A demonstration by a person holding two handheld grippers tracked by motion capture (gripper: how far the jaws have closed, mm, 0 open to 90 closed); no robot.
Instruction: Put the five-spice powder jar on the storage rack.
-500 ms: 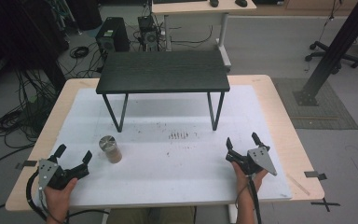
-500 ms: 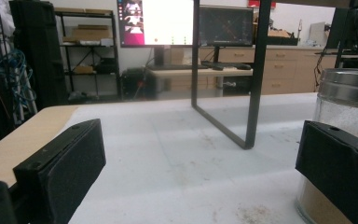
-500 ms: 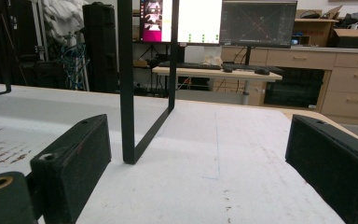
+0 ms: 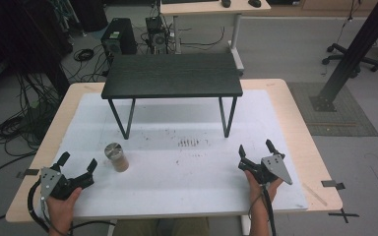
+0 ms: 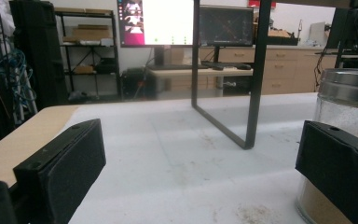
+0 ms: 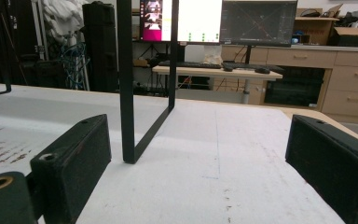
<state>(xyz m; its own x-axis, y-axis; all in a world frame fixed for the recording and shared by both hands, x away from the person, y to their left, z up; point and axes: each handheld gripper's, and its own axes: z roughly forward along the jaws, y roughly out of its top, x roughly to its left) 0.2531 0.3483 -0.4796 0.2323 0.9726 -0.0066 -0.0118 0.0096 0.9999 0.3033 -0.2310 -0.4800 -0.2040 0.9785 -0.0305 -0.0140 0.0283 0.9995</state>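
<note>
From the high view, I hold my left claw (image 4: 77, 165) low on the white table (image 4: 177, 187), near the front corner. Its jaws are spread wide with nothing in them. The little jar (image 4: 116, 157) with the shiny lid stands upright just beside it, a bit ahead and toward the middle. My right claw (image 4: 256, 149) sits well apart on the other side, spread wide too and holding nothing. A small black stand (image 4: 172, 74) is farther back.

In the left gripper view, the jar (image 5: 349, 116) is right behind one jaw, not between the two. It has sandy stuff in the bottom.

In the right gripper view, I see bare table and a leg of the stand (image 6: 127, 84) ahead.

I think I am just starting to reach for the jar. Next I should slide my left claw sideways so the jar sits between the jaws, then squeeze gently.
</note>
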